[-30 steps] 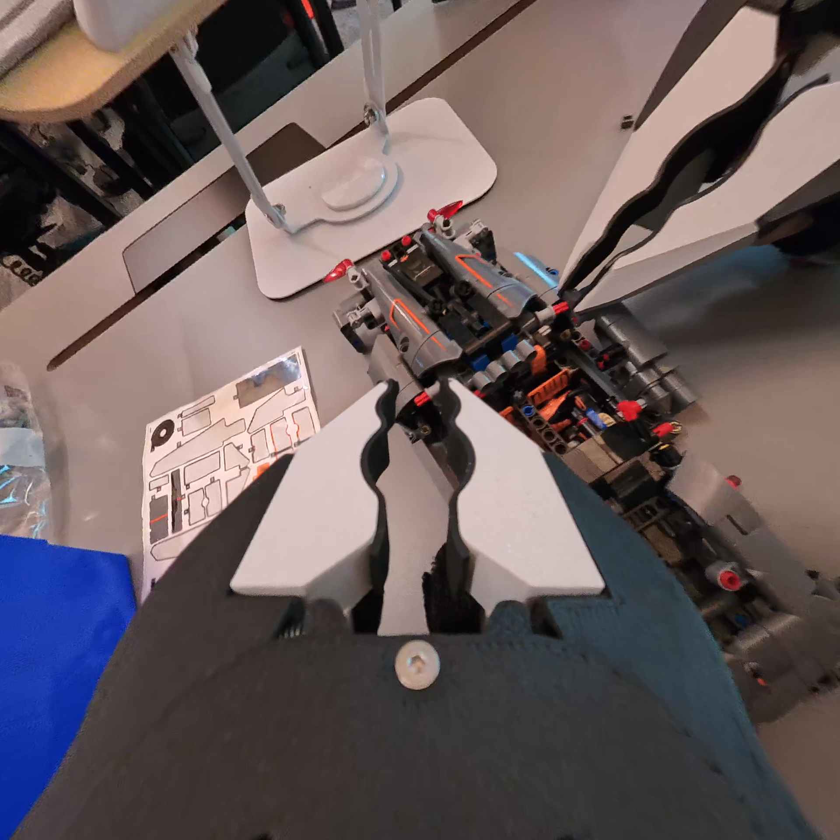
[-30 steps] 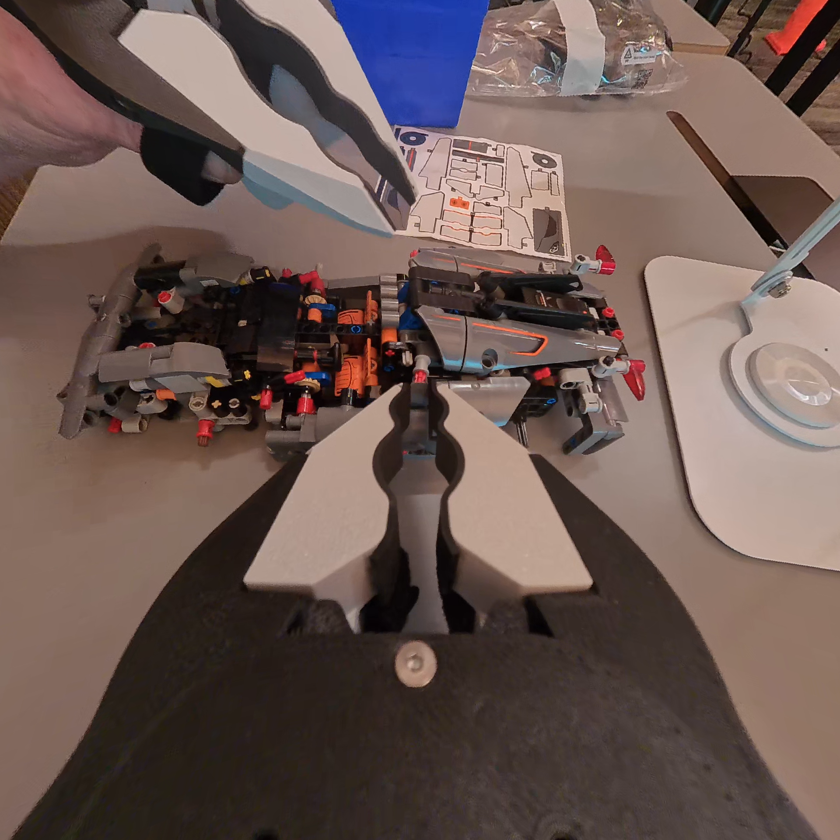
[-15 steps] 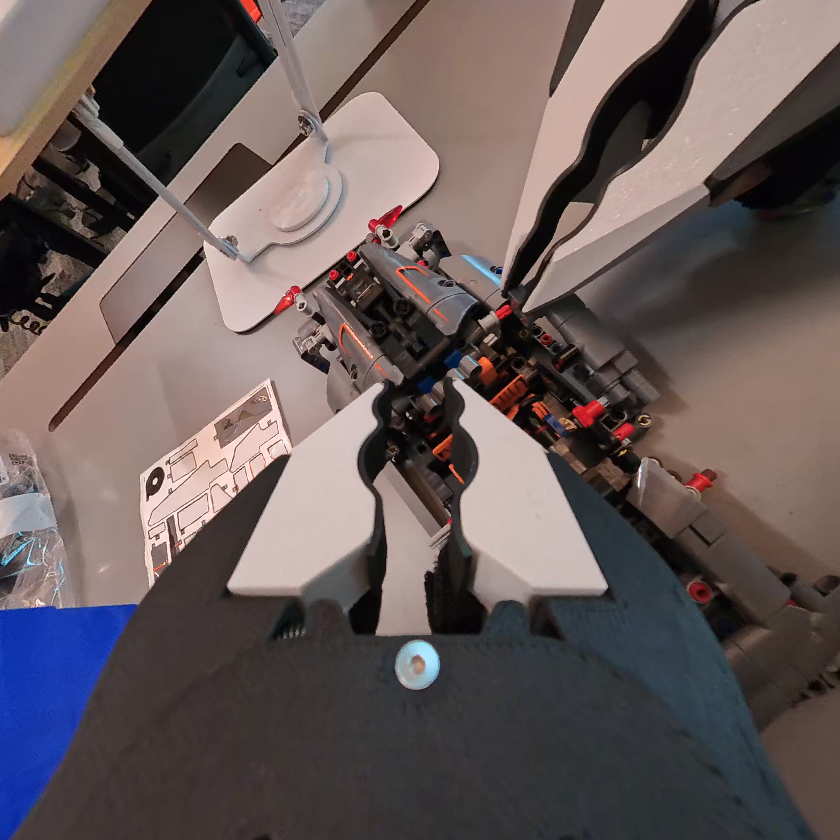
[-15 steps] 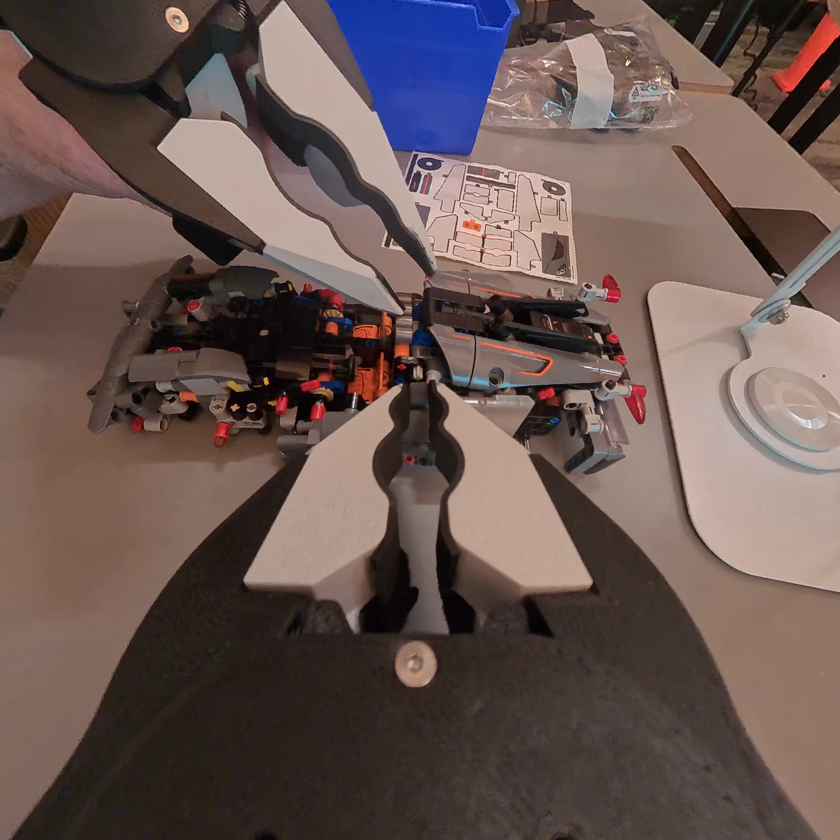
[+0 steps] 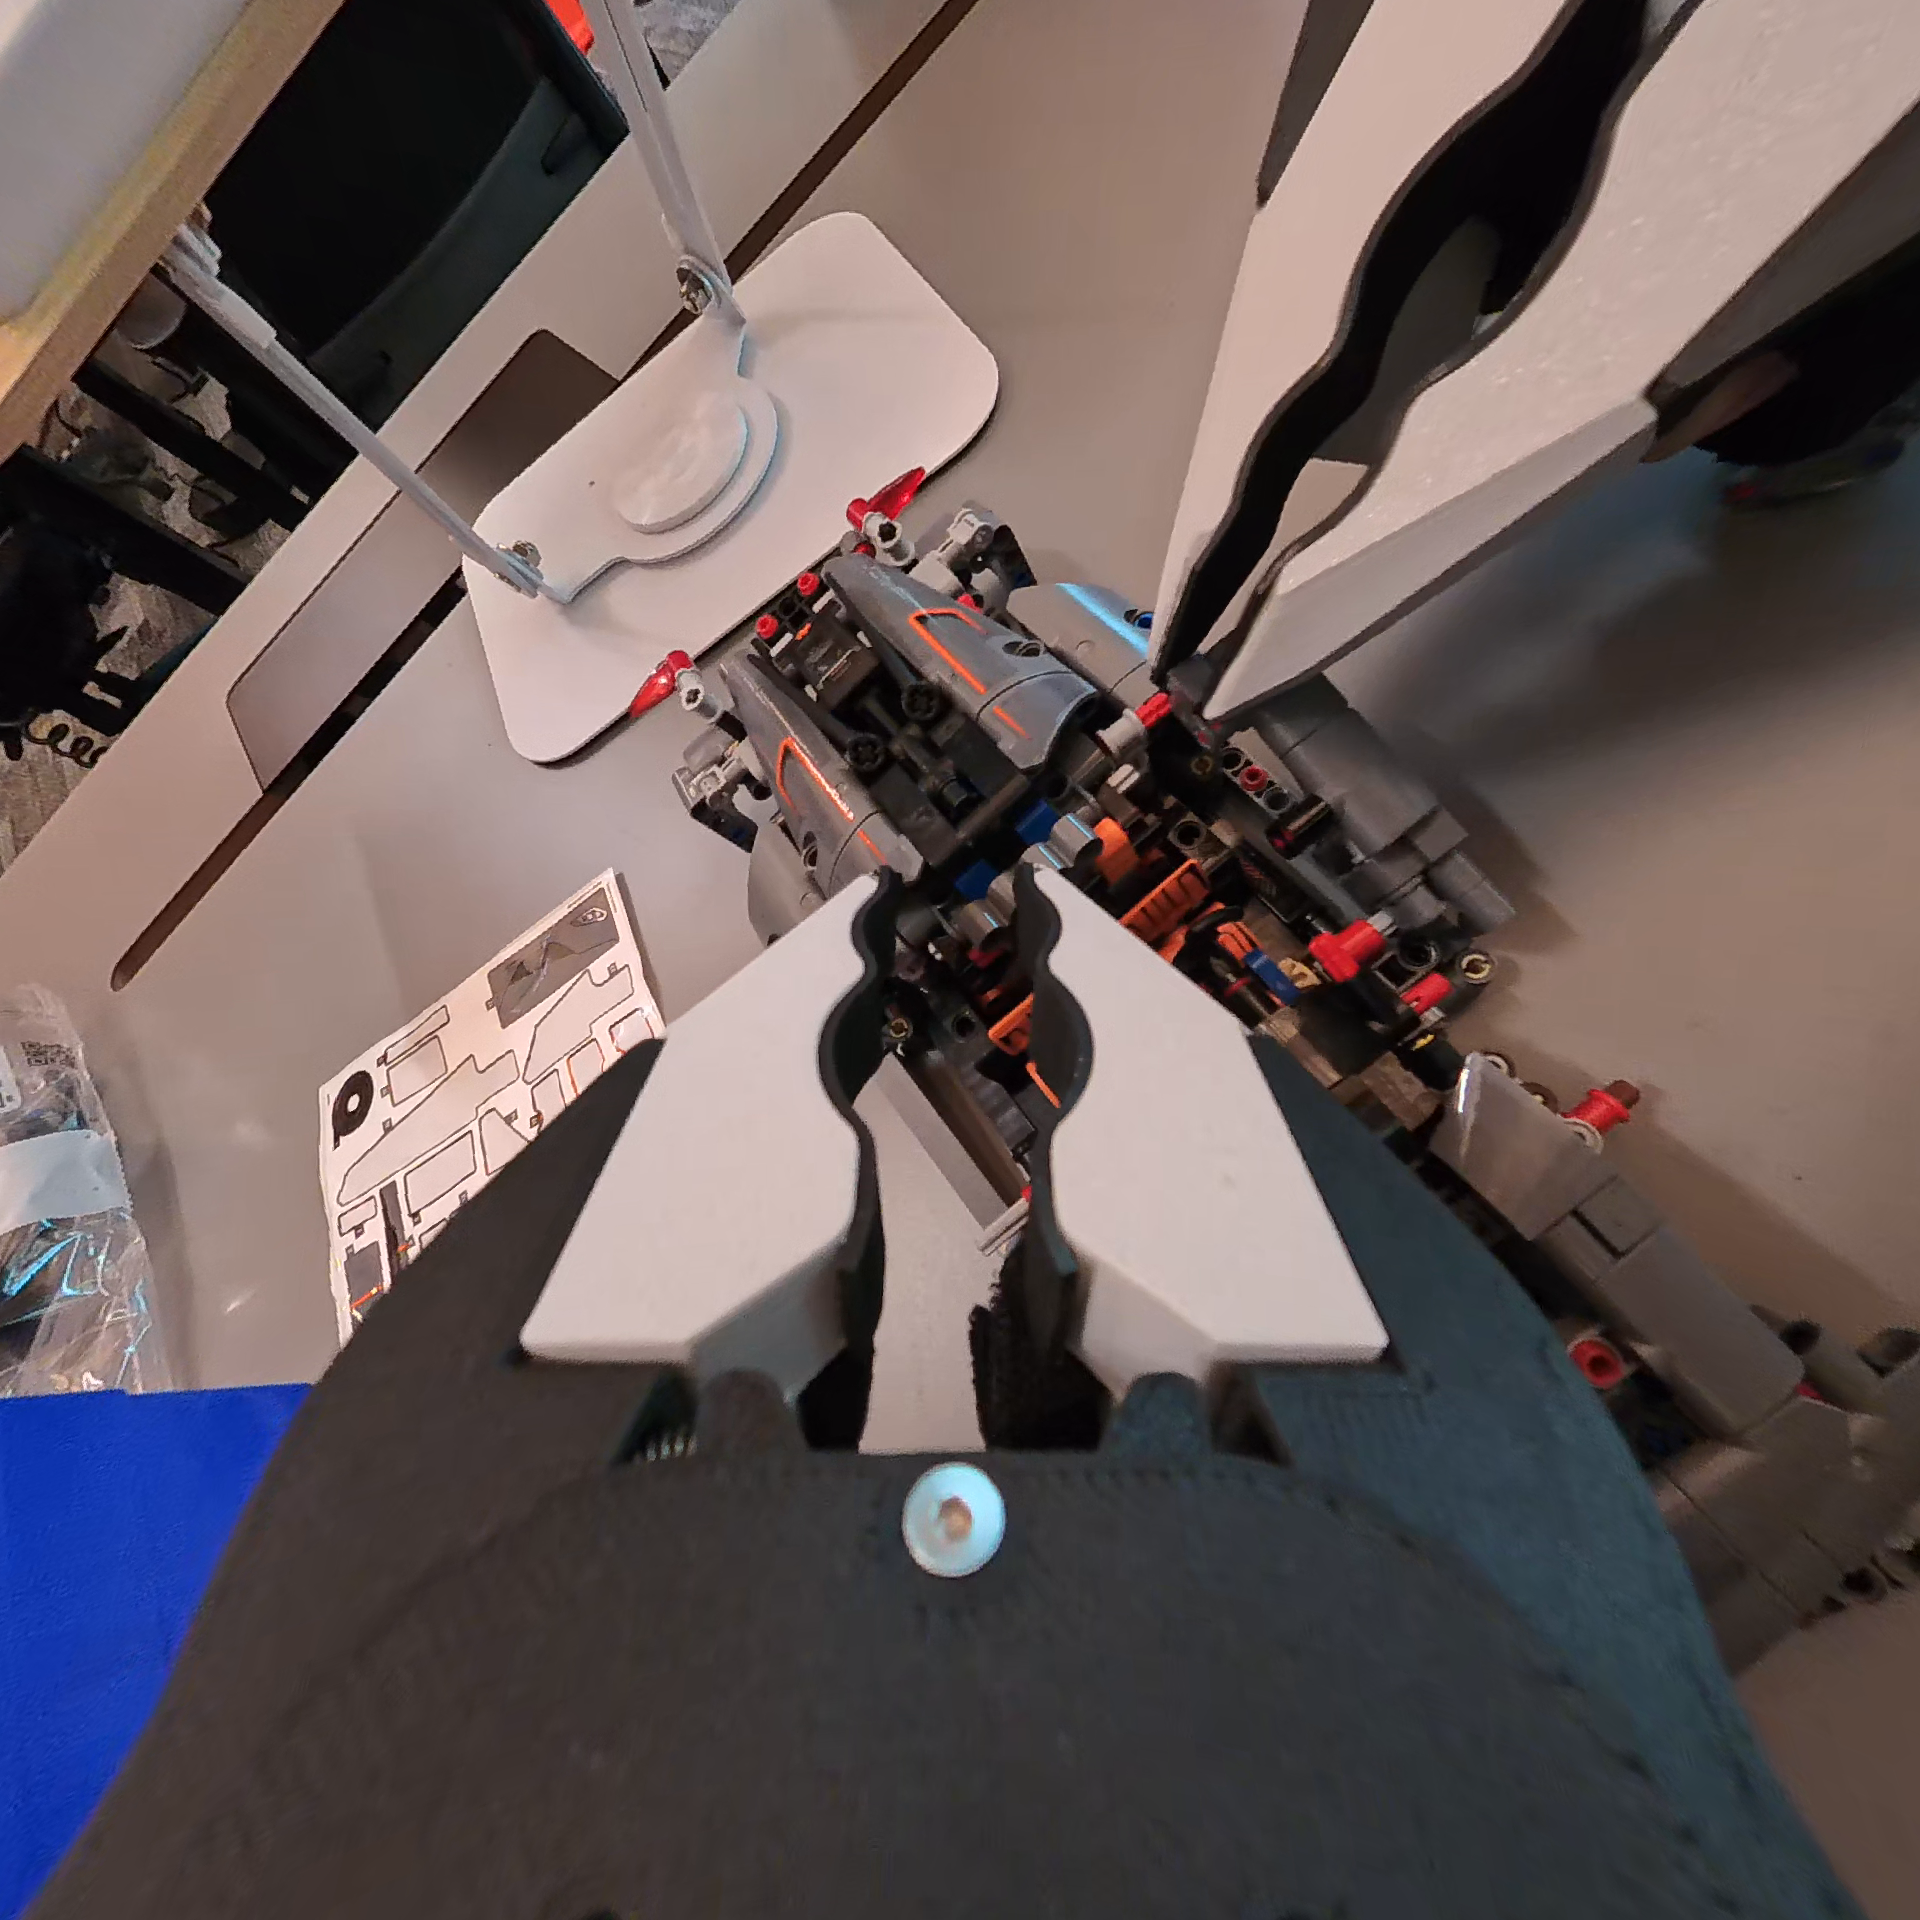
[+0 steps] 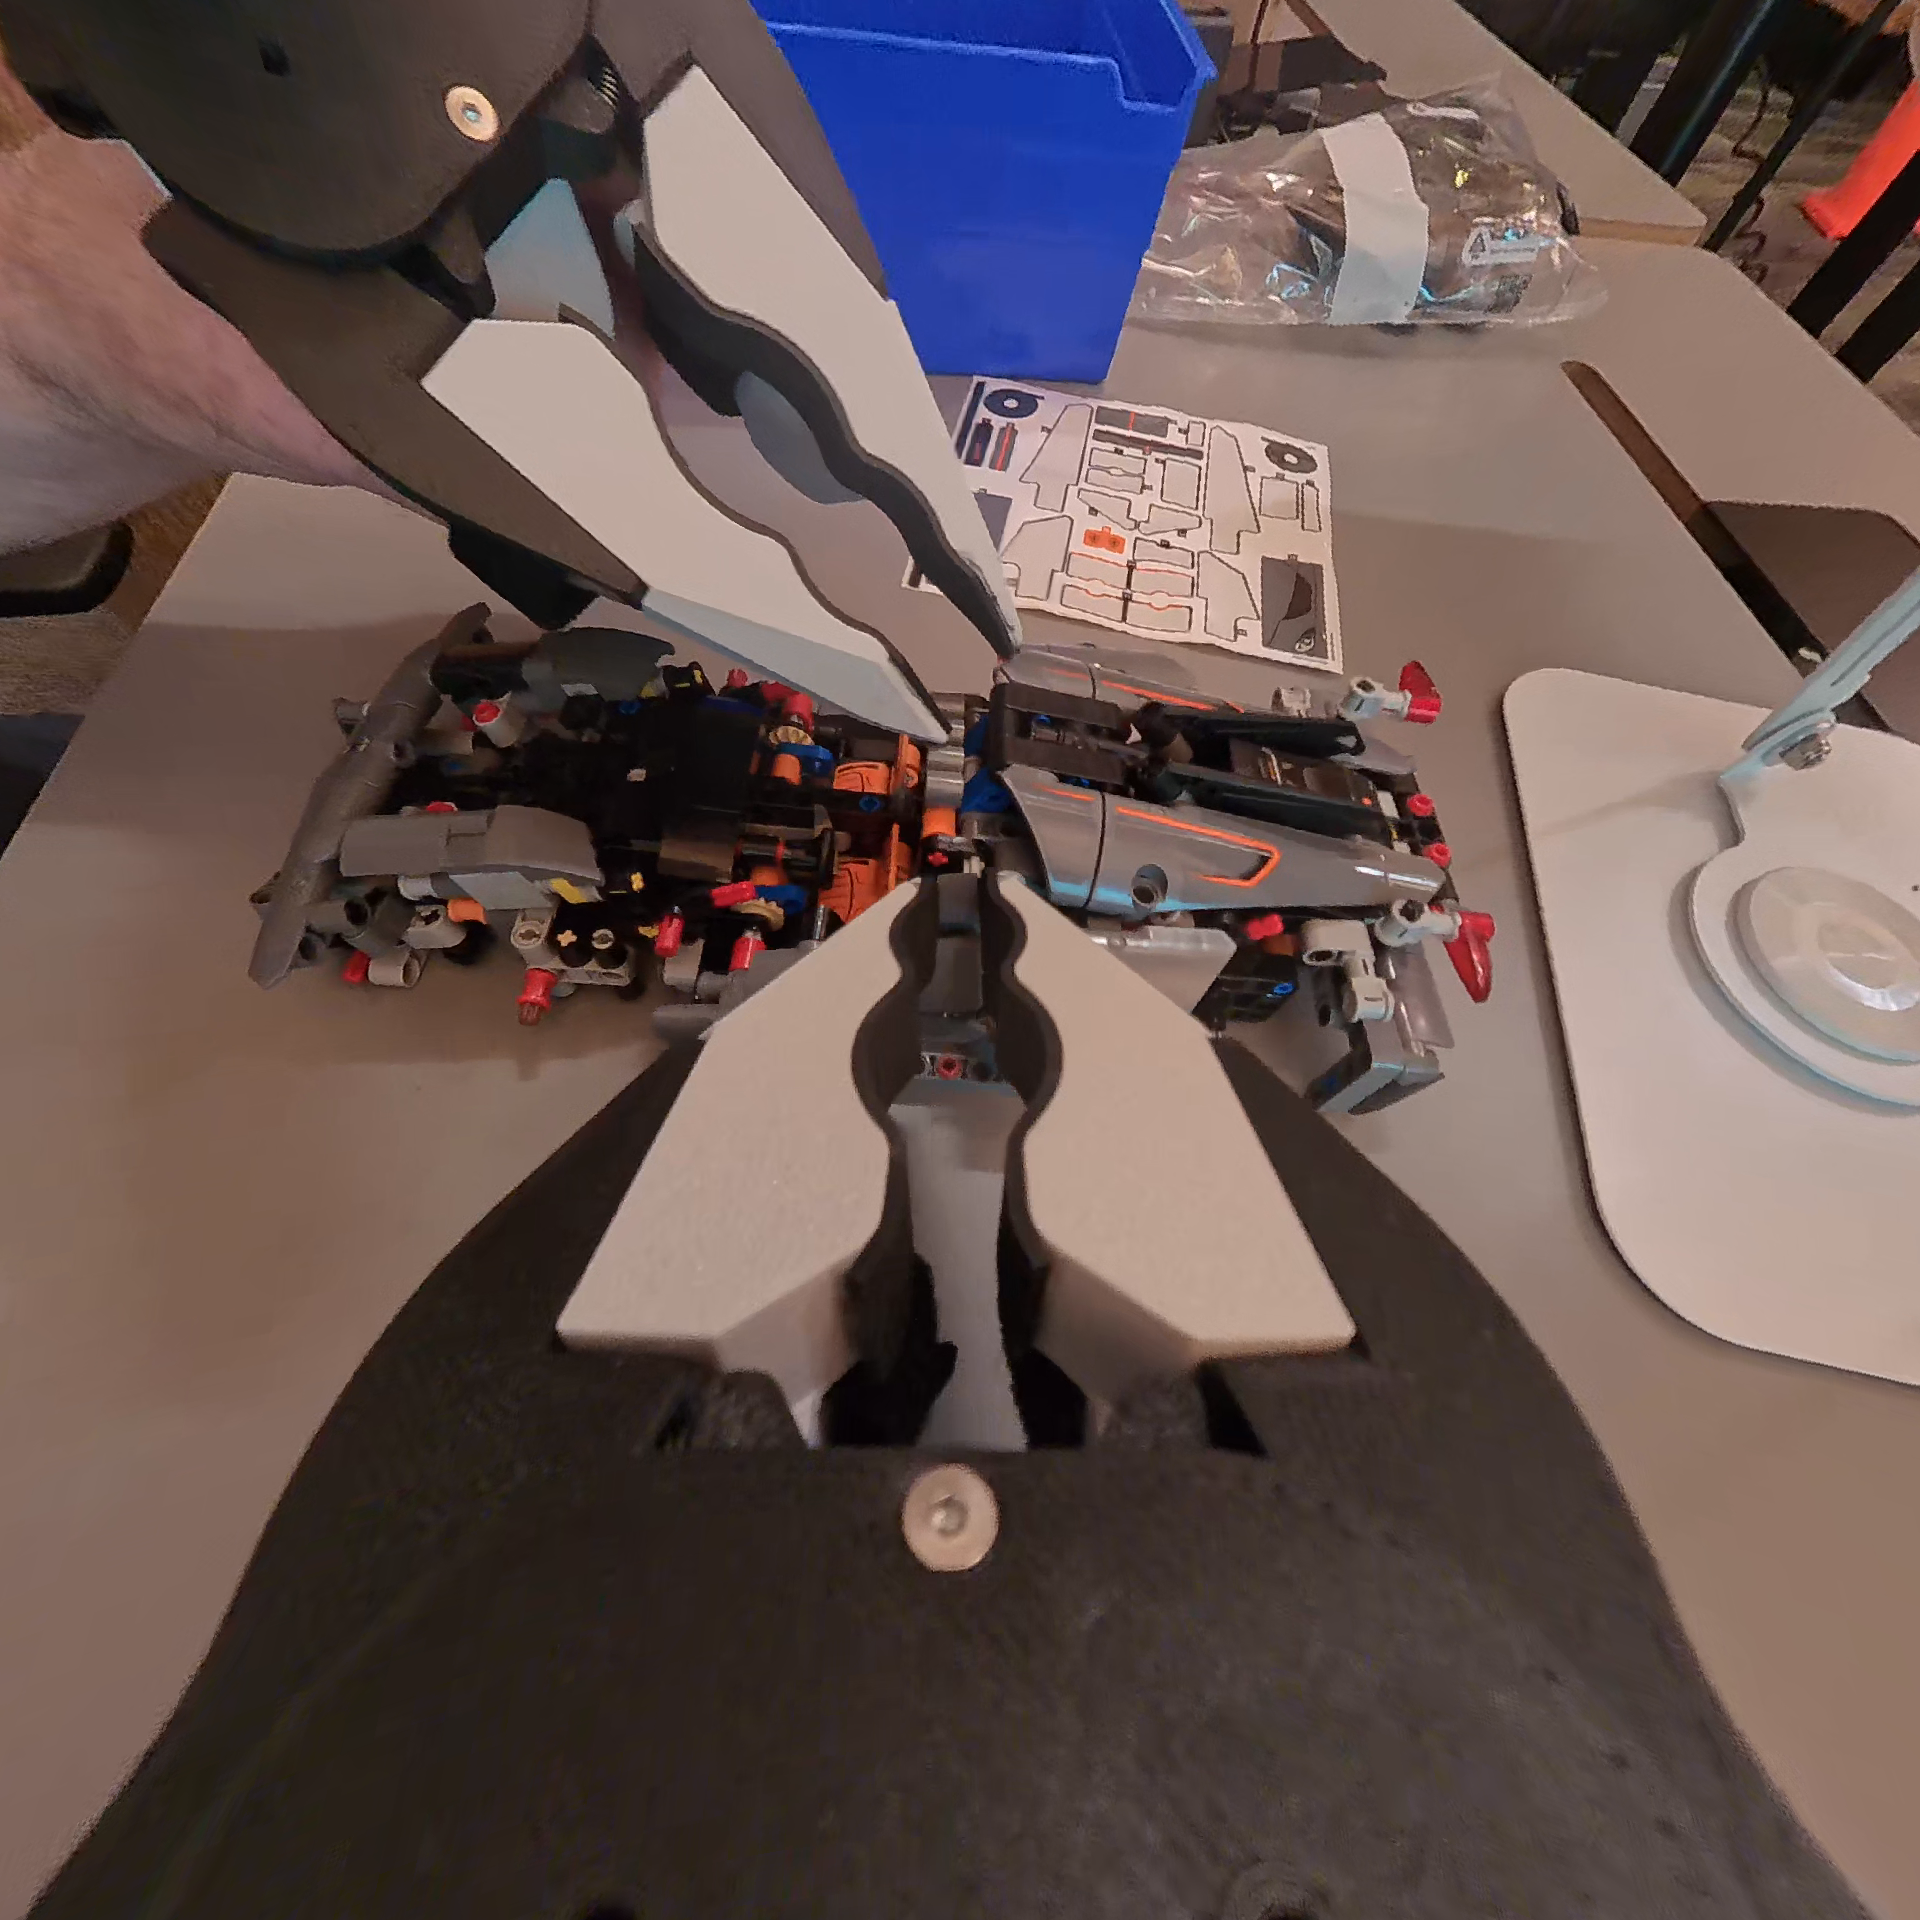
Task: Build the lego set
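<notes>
A broad grey desk (image 6: 260, 1195) carried everything, and along its middle lay the half-built lego car (image 6: 831, 831), a long grey and black model with orange trim and red pins, resting flat with its nose toward a white flat-based lamp stand (image 6: 1714, 1039) at the right of the right wrist view. Behind the car stood a blue plastic bin (image 6: 1018, 187), and just beside it lay a clear plastic bag of parts (image 6: 1371, 229). A white sticker sheet printed with grey outlines (image 6: 1153, 520) lay flat between the bin and the car, close to the model but apart from it. The right hand-held gripper (image 6: 958, 894) was at the near side of the car's middle, its grey fingers drawn nearly together on a small grey piece of the model standing between them. The left hand-held gripper (image 6: 977, 691) reached down from the far side, fingers a little apart, its tips at the top of the car's middle, just beside the orange parts; whether they pinched anything could not be told.
</notes>
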Motion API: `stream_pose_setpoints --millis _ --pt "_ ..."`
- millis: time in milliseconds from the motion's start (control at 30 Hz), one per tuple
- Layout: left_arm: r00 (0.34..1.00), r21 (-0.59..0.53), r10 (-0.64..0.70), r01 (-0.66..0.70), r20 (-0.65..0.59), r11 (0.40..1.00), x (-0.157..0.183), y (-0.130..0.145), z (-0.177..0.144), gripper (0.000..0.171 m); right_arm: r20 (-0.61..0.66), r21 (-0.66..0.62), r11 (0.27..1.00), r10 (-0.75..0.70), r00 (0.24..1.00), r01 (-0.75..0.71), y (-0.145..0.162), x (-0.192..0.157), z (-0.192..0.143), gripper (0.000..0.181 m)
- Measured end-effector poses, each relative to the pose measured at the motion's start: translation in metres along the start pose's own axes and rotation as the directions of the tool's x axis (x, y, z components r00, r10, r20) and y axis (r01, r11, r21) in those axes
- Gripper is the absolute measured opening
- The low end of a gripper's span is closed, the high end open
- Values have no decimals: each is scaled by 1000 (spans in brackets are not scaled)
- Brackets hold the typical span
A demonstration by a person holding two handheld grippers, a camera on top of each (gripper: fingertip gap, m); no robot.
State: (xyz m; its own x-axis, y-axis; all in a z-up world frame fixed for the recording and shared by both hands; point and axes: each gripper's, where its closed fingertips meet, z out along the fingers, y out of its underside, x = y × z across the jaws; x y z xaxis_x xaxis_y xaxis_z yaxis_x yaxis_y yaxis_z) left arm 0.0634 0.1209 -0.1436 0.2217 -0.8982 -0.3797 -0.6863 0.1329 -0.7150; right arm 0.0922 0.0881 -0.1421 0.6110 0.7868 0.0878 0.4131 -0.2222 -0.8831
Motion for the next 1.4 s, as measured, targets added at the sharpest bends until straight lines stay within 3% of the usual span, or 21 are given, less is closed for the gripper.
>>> stream_pose_setpoints --millis 300,433,600,733,967,1400 --pt "1000 2 -6 6 -4 1000 1 1 0 21 50 52 998 -46 998 44 -12 -14 0 5" --pt "1000 -2 -2 2 0 1000 1 1 -1 21 60 107 994 32 998 -39 -16 -4 -10 8" --pt "1000 -10 5 -5 0 1000 1 1 -2 21 48 51 994 93 994 -96 1 11 -15 11" --pt "1000 -9 3 -3 1 1000 1 2 -2 21 95 -21 995 102 990 -101 14 3 -10 14" --pt "1000 -11 2 -2 -3 1000 3 2 -3 20 135 -41 995 95 986 -91 13 -8 -5 18" --pt "1000 7 -19 19 -18 1000 3 3 -3 19 242 104 995 -14 970 -12 -11 -30 -20 4"
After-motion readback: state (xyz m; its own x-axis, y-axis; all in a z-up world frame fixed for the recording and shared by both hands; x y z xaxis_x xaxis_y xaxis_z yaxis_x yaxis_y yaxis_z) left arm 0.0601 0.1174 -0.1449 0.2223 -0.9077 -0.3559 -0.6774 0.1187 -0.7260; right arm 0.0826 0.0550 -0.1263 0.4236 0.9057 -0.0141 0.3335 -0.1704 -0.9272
